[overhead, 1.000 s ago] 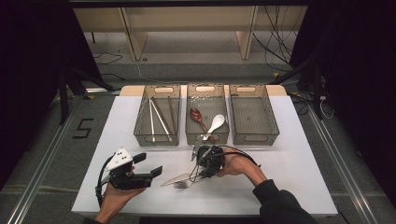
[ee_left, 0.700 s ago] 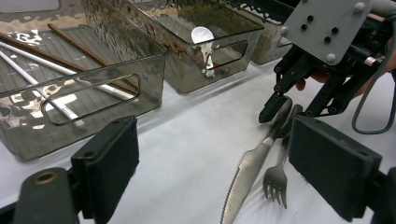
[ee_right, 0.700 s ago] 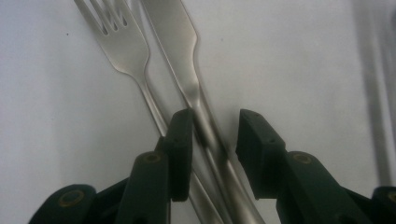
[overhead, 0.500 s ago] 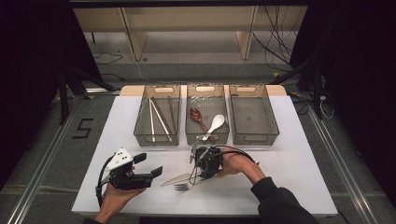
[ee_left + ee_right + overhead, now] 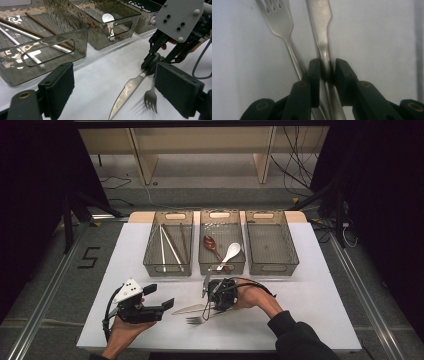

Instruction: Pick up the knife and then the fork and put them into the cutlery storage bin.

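Observation:
A steel knife point(image 5: 190, 309) and a fork point(image 5: 197, 319) lie side by side on the white table near its front edge. My right gripper point(image 5: 209, 306) points down over their handles. In the right gripper view its jaws have just been closing, and the right gripper point(image 5: 327, 70) now clamps the knife point(image 5: 319, 15) handle between its pads, with the fork point(image 5: 279, 20) just outside the left jaw. My left gripper point(image 5: 160, 297) is held open to the left of the cutlery with nothing between its jaws. From the left gripper point(image 5: 115, 92) I see the knife point(image 5: 127, 91) and the fork point(image 5: 150, 96) ahead.
Three clear bins stand in a row behind the cutlery. The left bin point(image 5: 150, 247) holds chopsticks, the middle bin point(image 5: 222, 270) holds a brown spoon and a white spoon point(image 5: 230, 254), and the right bin point(image 5: 272, 269) has nothing in it.
The right gripper's jaws have drawn in around the knife handle. Neither hand has shifted, and the knife and fork lie where they were.

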`<state>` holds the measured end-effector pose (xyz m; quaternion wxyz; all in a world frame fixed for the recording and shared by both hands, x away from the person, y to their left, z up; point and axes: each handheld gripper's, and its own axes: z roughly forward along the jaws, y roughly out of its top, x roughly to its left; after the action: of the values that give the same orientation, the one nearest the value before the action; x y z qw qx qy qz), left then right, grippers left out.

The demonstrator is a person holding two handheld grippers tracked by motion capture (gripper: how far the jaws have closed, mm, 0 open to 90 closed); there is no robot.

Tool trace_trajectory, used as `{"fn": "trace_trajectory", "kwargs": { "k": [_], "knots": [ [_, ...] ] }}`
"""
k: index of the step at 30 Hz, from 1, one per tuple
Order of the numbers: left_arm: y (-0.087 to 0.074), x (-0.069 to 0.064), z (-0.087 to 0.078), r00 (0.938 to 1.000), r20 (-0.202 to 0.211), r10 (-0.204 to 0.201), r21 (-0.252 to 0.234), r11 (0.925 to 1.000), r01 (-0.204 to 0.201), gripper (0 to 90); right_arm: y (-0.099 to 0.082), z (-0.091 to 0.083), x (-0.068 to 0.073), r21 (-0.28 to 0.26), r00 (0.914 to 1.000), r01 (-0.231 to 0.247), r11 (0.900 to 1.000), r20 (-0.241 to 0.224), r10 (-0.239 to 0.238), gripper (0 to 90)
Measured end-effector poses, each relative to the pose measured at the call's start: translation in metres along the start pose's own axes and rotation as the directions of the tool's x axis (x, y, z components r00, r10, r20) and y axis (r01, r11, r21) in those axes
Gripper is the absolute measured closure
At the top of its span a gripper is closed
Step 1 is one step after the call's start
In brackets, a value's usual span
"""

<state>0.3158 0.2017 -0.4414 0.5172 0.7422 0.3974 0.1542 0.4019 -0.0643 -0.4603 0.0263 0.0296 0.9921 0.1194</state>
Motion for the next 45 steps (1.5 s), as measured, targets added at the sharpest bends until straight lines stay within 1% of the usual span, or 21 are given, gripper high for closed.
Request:
{"fn": "trace_trajectory", "kwargs": {
  "k": [2, 5, 8, 11, 15, 16, 19, 21, 23, 28, 29, 31, 32, 34, 35, 36, 37, 40, 41, 42, 45],
  "knots": [
    [0.000, 0.000, 0.000, 1.0000, -0.001, -0.001, 0.000, 1.0000, 0.001, 15.8, 0.002, -0.001, 0.001, 0.027, 1.0000, 0.006, 0.9996, 0.001, -0.006, 76.4],
    [0.000, 0.000, 0.000, 1.0000, 0.000, 0.000, 0.001, 1.0000, 0.000, 15.8, 0.005, 0.000, 0.002, 0.040, 0.9999, 0.015, 0.9991, 0.002, -0.015, 77.7],
    [0.000, 0.000, 0.000, 1.0000, -0.001, 0.000, 0.000, 1.0000, 0.000, 15.8, 0.008, 0.000, 0.002, 0.068, 0.9997, 0.023, 0.9975, -0.001, -0.023, 78.2],
    [0.000, 0.000, -0.001, 1.0000, -0.002, 0.001, 0.000, 1.0000, -0.001, 15.8, 0.009, 0.000, 0.002, 0.069, 0.9998, 0.021, 0.9974, -0.001, -0.021, 79.2],
    [0.000, 0.000, 0.000, 1.0000, -0.002, 0.001, 0.000, 1.0000, -0.001, 15.9, 0.011, -0.001, 0.003, 0.095, 0.9997, 0.024, 0.9952, -0.002, -0.024, 80.0],
    [0.000, 0.000, 0.000, 1.0000, -0.001, 0.001, 0.000, 1.0000, -0.001, 15.8, 0.011, 0.001, 0.004, 0.082, 0.9997, 0.023, 0.9964, 0.005, -0.023, 80.1],
    [0.000, 0.000, 0.000, 1.0000, -0.001, 0.000, 0.001, 1.0000, 0.000, 15.9, 0.011, 0.001, 0.005, 0.079, 0.9995, 0.028, 0.9965, 0.010, -0.029, 80.3],
    [0.000, 0.000, 0.000, 1.0000, -0.002, 0.001, 0.001, 1.0000, -0.001, 15.9, 0.012, 0.000, 0.005, 0.093, 0.9990, 0.040, 0.9949, 0.016, -0.042, 80.3],
    [0.000, 0.001, -0.001, 1.0000, -0.001, 0.000, -0.001, 1.0000, 0.000, 15.9, 0.011, 0.000, 0.006, 0.085, 0.9990, 0.036, 0.9957, 0.022, -0.038, 80.4],
    [0.000, 0.001, -0.001, 1.0000, -0.003, 0.000, -0.002, 1.0000, 0.000, 15.9, 0.012, -0.002, 0.006, 0.098, 0.9991, 0.035, 0.9946, 0.019, -0.037, 80.4],
    [0.000, 0.001, -0.001, 1.0000, -0.003, 0.000, -0.002, 1.0000, 0.000, 15.9, 0.011, 0.000, 0.006, 0.079, 0.9992, 0.032, 0.9964, 0.021, -0.034, 80.4],
    [0.000, 0.001, -0.001, 1.0000, -0.004, -0.001, -0.002, 1.0000, 0.001, 15.9, 0.011, -0.002, 0.006, 0.089, 0.9995, 0.020, 0.9958, 0.022, -0.022, 80.4],
    [0.000, 0.001, -0.001, 1.0000, -0.003, -0.002, -0.003, 1.0000, 0.002, 15.9, 0.010, -0.001, 0.005, 0.075, 0.9994, 0.021, 0.9969, 0.024, -0.023, 80.4],
    [0.000, 0.001, -0.001, 1.0000, -0.004, -0.007, -0.007, 1.0000, 0.006, 15.9, 0.010, -0.003, 0.005, 0.076, 0.9995, 0.011, 0.9971, 0.030, -0.014, 80.4],
    [0.000, 0.001, -0.001, 1.0000, -0.004, -0.008, -0.008, 0.9999, 0.008, 15.9, 0.009, -0.003, 0.004, 0.069, 0.9996, 0.012, 0.9975, 0.025, -0.013, 80.4],
    [0.000, 0.001, -0.001, 1.0000, -0.004, -0.009, -0.008, 0.9999, 0.009, 15.9, 0.009, -0.003, 0.004, 0.061, 0.9996, 0.005, 0.9982, 0.029, -0.006, 80.4],
    [0.000, 0.001, -0.001, 1.0000, -0.004, -0.009, -0.008, 0.9999, 0.009, 15.9, 0.009, -0.004, 0.004, 0.063, 0.9994, 0.008, 0.9980, 0.032, -0.010, 80.4],
    [0.000, 0.002, -0.001, 1.0000, -0.003, -0.007, -0.008, 0.9999, 0.007, 15.9, 0.009, -0.008, 0.002, 0.064, 0.9996, -0.002, 0.9979, 0.030, 0.001, 80.4],
    [0.000, 0.002, -0.002, 1.0000, -0.004, -0.007, -0.009, 0.9999, 0.007, 15.9, 0.008, -0.008, 0.002, 0.052, 0.9994, -0.011, 0.9986, 0.034, 0.009, 80.4],
    [0.000, 0.002, -0.002, 1.0000, -0.004, -0.007, -0.010, 0.9999, 0.007, 15.9, 0.007, -0.010, 0.001, 0.056, 0.9994, -0.009, 0.9984, 0.034, 0.007, 80.5],
    [0.000, 0.002, -0.002, 1.0000, -0.005, -0.007, -0.009, 0.9999, 0.007, 15.9, 0.006, -0.013, -0.001, 0.033, 0.9992, -0.021, 0.9992, 0.033, 0.020, 80.5]
  ]
}}
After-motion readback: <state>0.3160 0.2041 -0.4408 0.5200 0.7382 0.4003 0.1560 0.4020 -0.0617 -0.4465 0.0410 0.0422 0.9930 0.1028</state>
